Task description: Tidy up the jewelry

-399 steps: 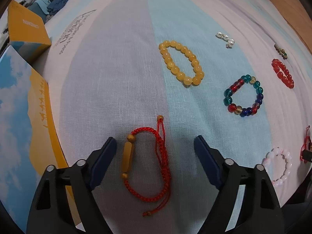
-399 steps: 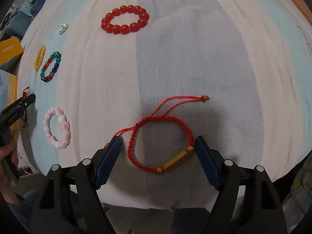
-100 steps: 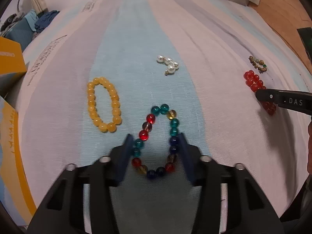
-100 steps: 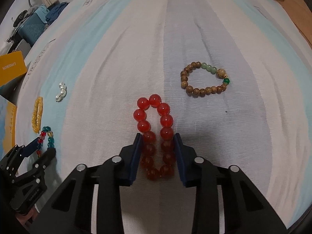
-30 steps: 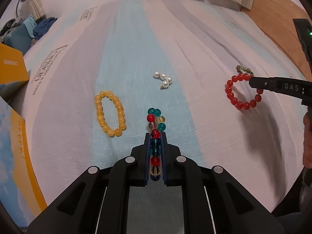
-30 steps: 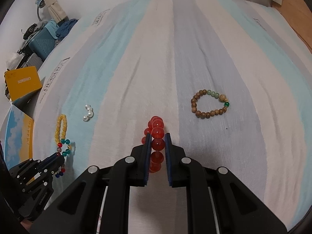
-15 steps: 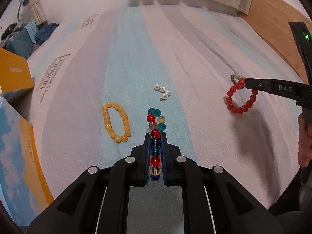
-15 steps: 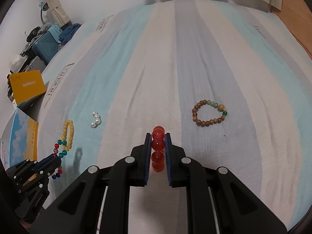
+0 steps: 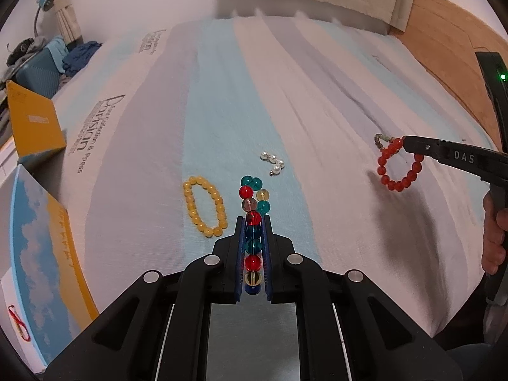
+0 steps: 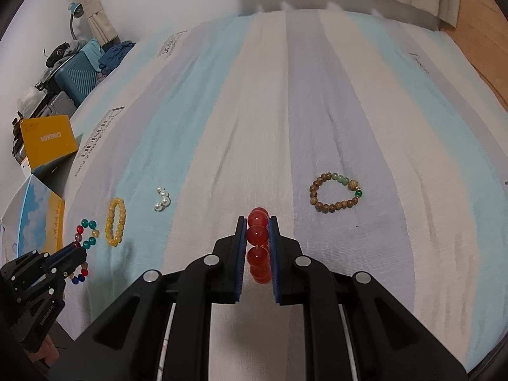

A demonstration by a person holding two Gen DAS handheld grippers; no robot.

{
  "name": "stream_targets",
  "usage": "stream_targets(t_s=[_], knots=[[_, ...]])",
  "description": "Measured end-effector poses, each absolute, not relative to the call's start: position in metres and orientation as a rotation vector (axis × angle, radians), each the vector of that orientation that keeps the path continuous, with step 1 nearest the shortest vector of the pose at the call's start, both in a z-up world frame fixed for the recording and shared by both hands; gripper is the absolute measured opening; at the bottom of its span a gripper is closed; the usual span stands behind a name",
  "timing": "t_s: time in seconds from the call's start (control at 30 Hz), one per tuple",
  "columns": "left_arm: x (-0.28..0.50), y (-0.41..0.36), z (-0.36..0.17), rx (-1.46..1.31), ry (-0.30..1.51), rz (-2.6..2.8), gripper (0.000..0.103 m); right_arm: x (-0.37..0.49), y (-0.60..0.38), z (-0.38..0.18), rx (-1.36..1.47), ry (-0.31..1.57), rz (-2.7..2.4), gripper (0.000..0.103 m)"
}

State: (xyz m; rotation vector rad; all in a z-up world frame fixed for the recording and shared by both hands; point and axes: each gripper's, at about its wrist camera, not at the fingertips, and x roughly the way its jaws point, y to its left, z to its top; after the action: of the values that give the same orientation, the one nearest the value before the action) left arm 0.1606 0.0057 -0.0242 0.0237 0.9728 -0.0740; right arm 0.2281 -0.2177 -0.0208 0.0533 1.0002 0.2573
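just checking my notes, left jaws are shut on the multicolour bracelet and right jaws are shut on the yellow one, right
Not quite. The right gripper is shut on the red bracelet, as the right wrist view shows; the yellow bracelet lies free on the bed. The left gripper is indeed shut on the multicolour bracelet.

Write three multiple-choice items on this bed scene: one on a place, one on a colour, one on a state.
1. Where does the yellow bracelet lie?
A. on the bed
B. in the box
C. in a gripper

2. What colour are the beads in the right gripper?
A. white
B. red
C. brown

3. How is the left gripper?
A. wide open, empty
B. shut on the multicolour bracelet
C. shut on pearls

Key: 1 A, it rests on the striped sheet; 2 B, the red bracelet sits between its fingers; 3 B, coloured beads are pinched between its fingers.
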Motion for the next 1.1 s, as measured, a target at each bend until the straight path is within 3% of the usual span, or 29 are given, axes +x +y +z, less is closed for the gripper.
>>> stream_targets(t_s=[1.1], knots=[[0.131,0.07,0.025,-0.076,0.909,-0.033,0.009,0.196,-0.136,0.035,-0.046,0.915,0.386,0.013]])
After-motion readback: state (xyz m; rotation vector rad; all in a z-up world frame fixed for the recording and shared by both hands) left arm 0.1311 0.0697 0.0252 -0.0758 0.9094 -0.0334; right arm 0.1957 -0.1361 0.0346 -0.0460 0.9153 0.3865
